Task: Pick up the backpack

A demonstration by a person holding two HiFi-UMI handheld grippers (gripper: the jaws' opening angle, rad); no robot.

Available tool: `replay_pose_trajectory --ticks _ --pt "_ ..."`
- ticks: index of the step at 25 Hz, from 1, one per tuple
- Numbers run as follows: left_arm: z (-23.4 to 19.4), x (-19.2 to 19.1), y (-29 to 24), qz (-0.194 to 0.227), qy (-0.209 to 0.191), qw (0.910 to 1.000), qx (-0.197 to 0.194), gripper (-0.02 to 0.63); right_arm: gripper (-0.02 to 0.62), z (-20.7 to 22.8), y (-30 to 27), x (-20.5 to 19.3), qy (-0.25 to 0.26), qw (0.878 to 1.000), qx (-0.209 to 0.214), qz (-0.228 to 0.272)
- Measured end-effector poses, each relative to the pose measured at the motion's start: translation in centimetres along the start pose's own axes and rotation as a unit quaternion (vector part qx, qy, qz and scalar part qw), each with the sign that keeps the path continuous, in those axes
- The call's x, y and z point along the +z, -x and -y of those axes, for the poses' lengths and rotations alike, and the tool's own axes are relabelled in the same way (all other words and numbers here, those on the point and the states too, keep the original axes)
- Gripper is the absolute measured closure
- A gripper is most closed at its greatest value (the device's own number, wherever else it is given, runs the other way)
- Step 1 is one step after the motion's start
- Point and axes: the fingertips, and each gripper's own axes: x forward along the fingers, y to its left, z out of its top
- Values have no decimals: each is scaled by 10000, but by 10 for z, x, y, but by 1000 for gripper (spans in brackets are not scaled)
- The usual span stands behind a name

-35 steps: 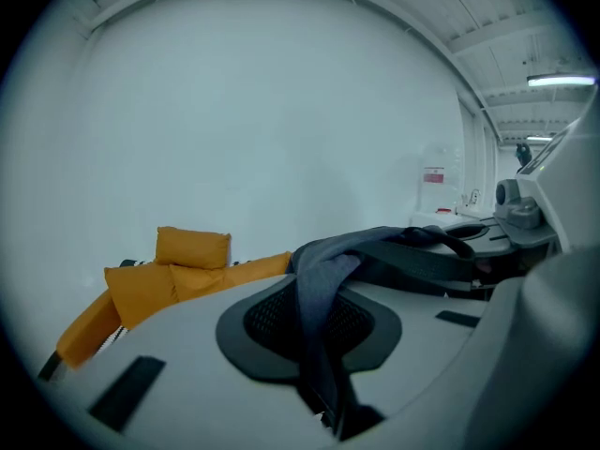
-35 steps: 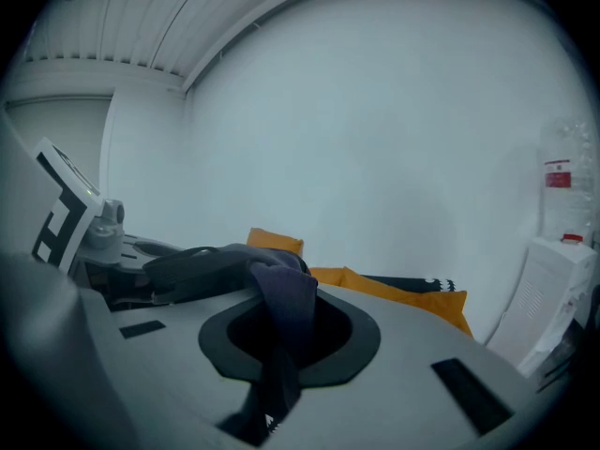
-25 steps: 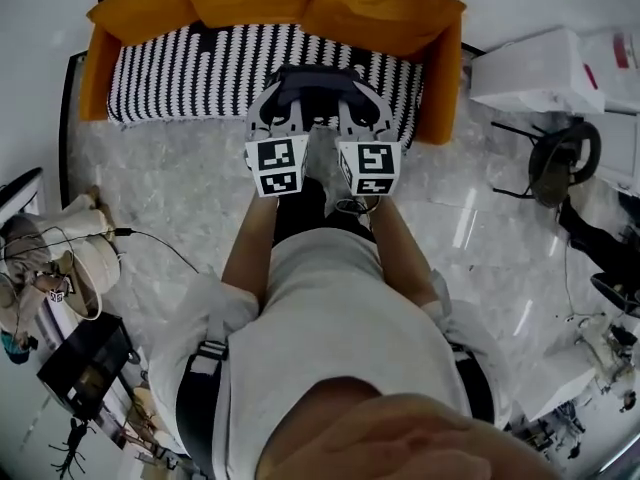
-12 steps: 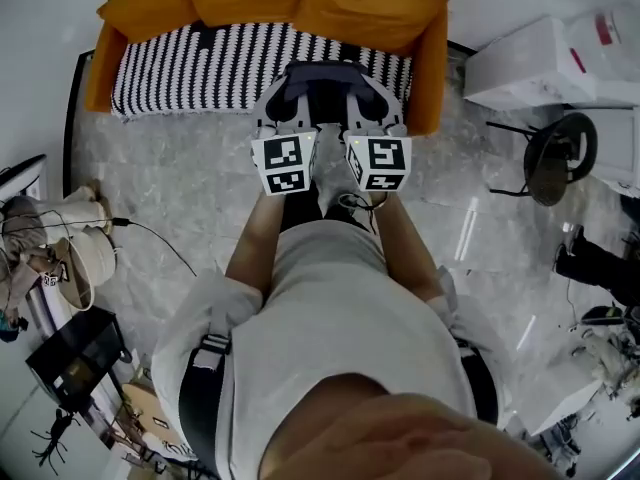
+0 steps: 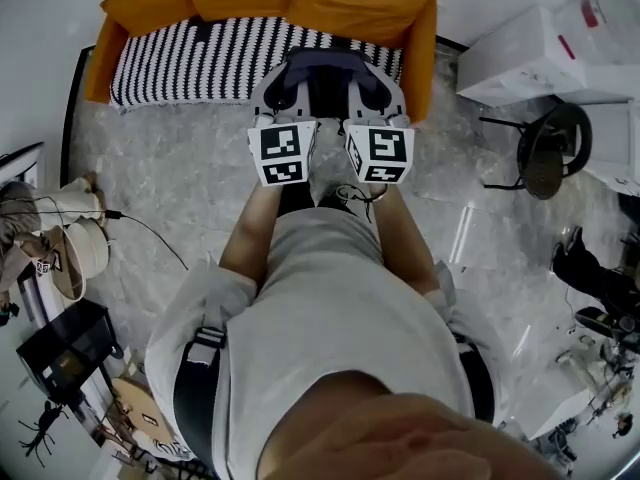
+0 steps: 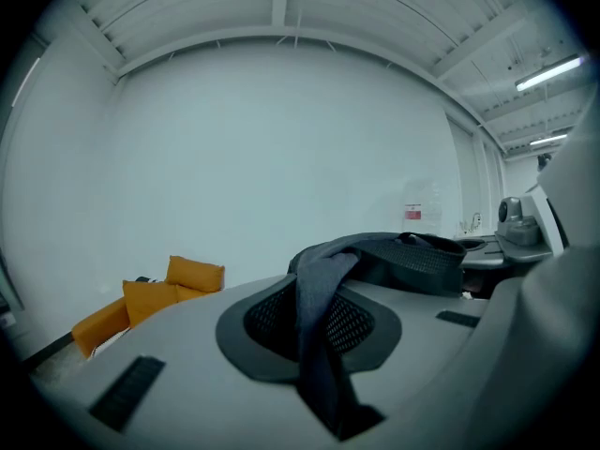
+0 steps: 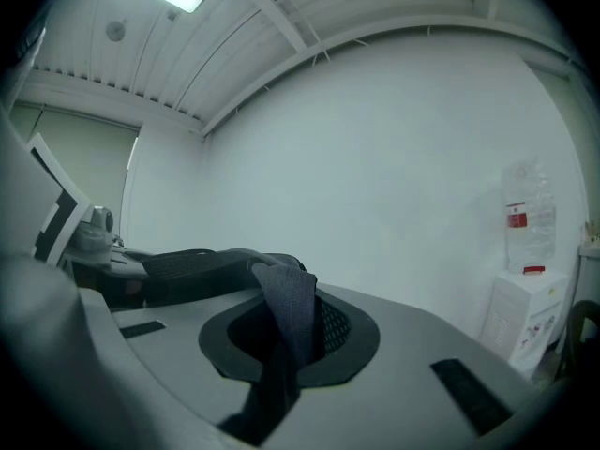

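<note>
Dark grey and slung between the two tools, the backpack hangs right in front of the person, at the front edge of the orange sofa. It looks to be carried entirely by its straps, with nothing visibly propping it from below.

The left tool is clamped down on a grey fabric strap, which runs up out of the closed jaws and over toward the mesh-padded top of the bag. It's the same on the other side: the right tool is pinched tight on its own strap.

Why two grips? My read is that one tool per strap keeps the bag level and stops it twisting, and both tools point close to level so the straps can't slide out forward.

From above the tools sit side by side, close together, marker cubes facing up, arms reaching straight ahead.

Beyond the bag is the sofa's black-and-white striped seat cover, then pale marble floor below. White boxes and a black chair stand well off to the right. I'd call the pick-up essentially done.
</note>
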Motion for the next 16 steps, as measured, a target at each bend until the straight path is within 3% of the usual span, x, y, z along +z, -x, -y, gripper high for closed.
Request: replay_pose_trajectory --ticks 10,16 --pt "-4 -1 3 20 -103 9999 -28 557 535 -7 1 1 37 10000 -18 38" --pt "15 1 -8 91 -119 9999 44 557 535 16 5 -3 23 10000 5 68"
